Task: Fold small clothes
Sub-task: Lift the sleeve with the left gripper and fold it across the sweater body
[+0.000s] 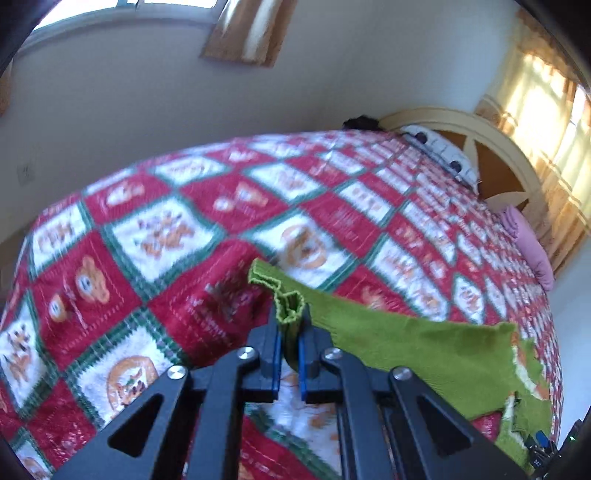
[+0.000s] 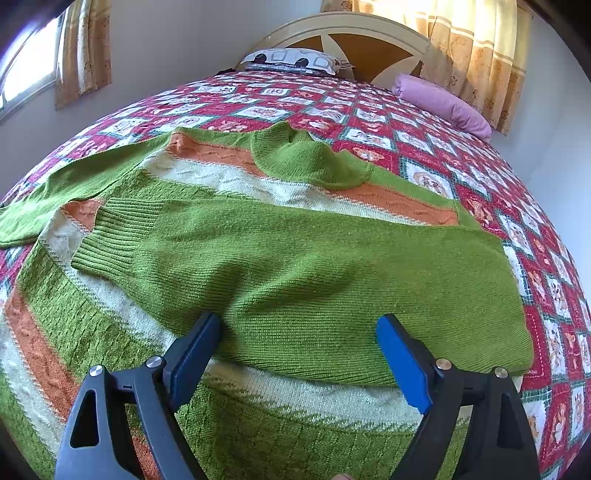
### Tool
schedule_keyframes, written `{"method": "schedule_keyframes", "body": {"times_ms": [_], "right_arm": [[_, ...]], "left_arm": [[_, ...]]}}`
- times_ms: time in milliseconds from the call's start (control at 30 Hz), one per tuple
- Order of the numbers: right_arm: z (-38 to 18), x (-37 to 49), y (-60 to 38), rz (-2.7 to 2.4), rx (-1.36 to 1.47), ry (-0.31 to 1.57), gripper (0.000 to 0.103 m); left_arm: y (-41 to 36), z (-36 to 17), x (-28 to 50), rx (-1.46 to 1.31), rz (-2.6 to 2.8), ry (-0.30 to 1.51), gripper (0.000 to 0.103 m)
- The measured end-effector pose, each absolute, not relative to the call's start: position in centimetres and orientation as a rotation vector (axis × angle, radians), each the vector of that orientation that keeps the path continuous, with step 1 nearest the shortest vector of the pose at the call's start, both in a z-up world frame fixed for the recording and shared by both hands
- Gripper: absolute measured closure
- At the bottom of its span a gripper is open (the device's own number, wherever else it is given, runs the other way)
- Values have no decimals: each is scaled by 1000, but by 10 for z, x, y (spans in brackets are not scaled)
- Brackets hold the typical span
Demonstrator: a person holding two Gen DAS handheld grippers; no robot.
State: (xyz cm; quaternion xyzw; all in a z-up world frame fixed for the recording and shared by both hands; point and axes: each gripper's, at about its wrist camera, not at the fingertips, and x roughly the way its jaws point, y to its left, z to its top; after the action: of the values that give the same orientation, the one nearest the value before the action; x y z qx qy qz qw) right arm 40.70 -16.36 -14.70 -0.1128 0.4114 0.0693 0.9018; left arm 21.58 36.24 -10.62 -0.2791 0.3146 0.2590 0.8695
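Note:
A green knitted sweater (image 2: pixel 280 258) with orange and cream stripes lies spread on the bed. One green sleeve (image 2: pixel 332 280) is folded across its body, with the ribbed cuff (image 2: pixel 118 236) toward the left. My right gripper (image 2: pixel 299 336) hovers open just above that folded sleeve, nothing between its blue pads. In the left wrist view my left gripper (image 1: pixel 291 321) is shut on the ribbed cuff (image 1: pixel 290 310) of the other green sleeve (image 1: pixel 424 350). That sleeve stretches away to the right, lifted off the quilt.
The bed carries a red, white and green patchwork quilt (image 1: pixel 177 229). At its head are a patterned pillow (image 2: pixel 295 61), a pink folded cloth (image 2: pixel 447 103) and a cream headboard (image 2: pixel 351 29). Curtains (image 2: pixel 476 51) hang behind it.

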Motion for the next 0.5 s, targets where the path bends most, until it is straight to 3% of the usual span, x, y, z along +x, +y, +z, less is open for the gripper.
{"method": "schedule_keyframes", "body": {"times_ms": [500], "right_arm": [[-69, 350, -212, 173, -124, 716, 16]], "left_arm": [[292, 4, 256, -466, 338, 491, 96]]}}
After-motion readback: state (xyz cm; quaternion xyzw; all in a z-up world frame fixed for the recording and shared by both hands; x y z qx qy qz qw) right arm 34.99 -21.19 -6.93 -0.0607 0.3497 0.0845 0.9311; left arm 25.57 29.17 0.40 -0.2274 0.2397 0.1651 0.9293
